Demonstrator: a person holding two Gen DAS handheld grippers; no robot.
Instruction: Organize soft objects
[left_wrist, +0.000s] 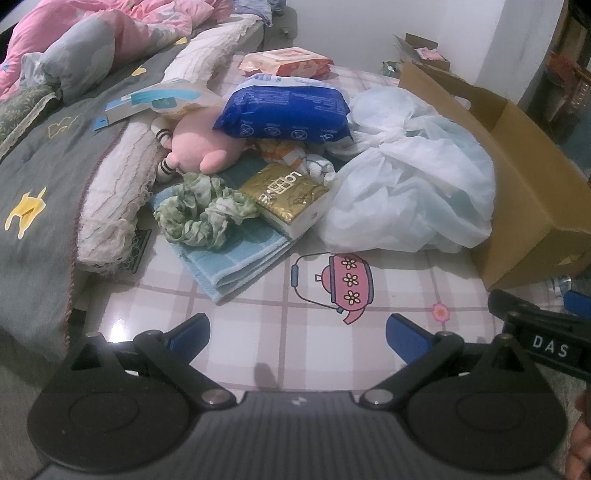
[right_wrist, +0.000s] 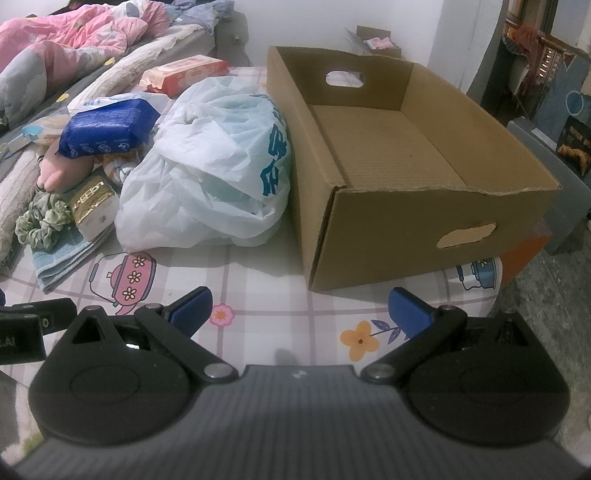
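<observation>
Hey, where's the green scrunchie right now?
The green scrunchie lies on the folded blue towel, left of centre in the left wrist view, touching the gold tissue pack just in front of the pink plush toy.

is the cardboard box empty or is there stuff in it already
Empty. The right wrist view looks down into the cardboard box and shows only its bare corrugated floor; the soft things lie outside it on the table.

open cardboard box (right_wrist: 388, 155), plastic bag (right_wrist: 207, 166) beside

Patterned tablecloth (right_wrist: 258, 291), grey bedspread (left_wrist: 37, 166) alongside, pink quilt (left_wrist: 74, 22) beyond
</observation>
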